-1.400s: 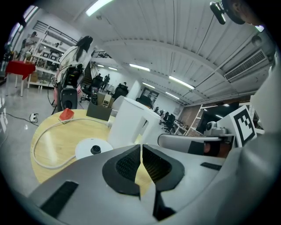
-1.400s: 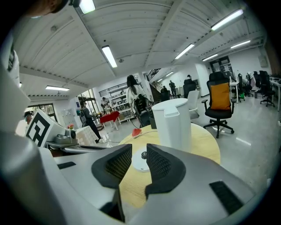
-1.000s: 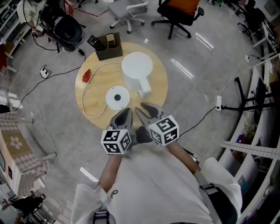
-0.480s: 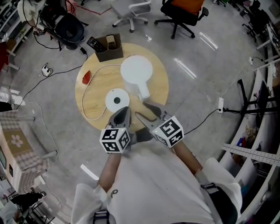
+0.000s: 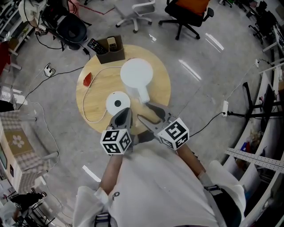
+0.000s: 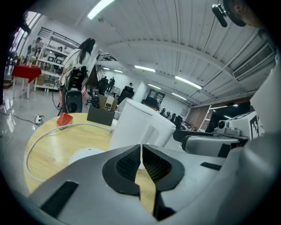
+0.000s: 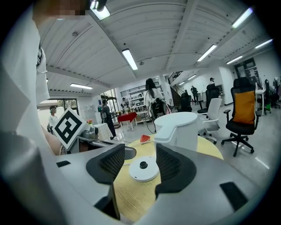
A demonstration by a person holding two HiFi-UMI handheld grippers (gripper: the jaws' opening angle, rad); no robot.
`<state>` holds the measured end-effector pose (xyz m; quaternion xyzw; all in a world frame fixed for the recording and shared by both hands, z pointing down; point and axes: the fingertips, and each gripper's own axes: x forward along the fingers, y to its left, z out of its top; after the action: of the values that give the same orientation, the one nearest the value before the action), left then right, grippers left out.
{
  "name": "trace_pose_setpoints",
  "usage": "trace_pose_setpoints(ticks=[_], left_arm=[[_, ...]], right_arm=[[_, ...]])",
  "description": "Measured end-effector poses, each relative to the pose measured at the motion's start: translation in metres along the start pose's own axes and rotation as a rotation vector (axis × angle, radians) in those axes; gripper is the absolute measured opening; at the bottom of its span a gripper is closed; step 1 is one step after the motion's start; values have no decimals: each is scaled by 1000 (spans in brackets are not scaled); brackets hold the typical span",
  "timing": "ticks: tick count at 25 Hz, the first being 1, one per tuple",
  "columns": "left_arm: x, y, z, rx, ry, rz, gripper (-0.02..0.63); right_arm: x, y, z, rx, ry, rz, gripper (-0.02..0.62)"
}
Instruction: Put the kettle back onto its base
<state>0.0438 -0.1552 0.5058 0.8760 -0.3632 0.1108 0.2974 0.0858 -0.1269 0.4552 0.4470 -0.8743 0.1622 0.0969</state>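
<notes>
A white kettle [image 5: 136, 74] stands on the round wooden table [image 5: 162, 84], its handle toward me. Its white round base [image 5: 118, 103] lies empty just left of and nearer than the kettle, its cord looping to the left. My left gripper [image 5: 126, 111] hovers at the table's near edge by the base, shut with nothing in it; the left gripper view shows its pads [image 6: 130, 163] meeting, the kettle [image 6: 136, 127] beyond. My right gripper [image 5: 144, 111] sits beside it, just short of the handle. Its jaws have just been opening and stand open and empty, framing the base [image 7: 143, 169] and the kettle [image 7: 182, 127].
A dark box [image 5: 110, 48] holding remotes stands at the table's far edge. A red plug [image 5: 87, 78] lies at the left rim, on the white cord [image 5: 87, 107]. Office chairs [image 5: 184, 13] stand beyond the table. Cables and a socket block [image 5: 45, 70] lie on the floor at left.
The right gripper's jaws have spread wider and its marker cube has shifted slightly right. The left gripper has barely moved. Kettle and base are where they were.
</notes>
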Motion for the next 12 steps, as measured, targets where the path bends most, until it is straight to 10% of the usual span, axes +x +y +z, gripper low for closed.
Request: trace_pose_setpoints(ticks=[12], left_arm=[[8,14,-1,-29,-8,48,35]], right_arm=[[-3,-29,-6,18,-5,-25,268]])
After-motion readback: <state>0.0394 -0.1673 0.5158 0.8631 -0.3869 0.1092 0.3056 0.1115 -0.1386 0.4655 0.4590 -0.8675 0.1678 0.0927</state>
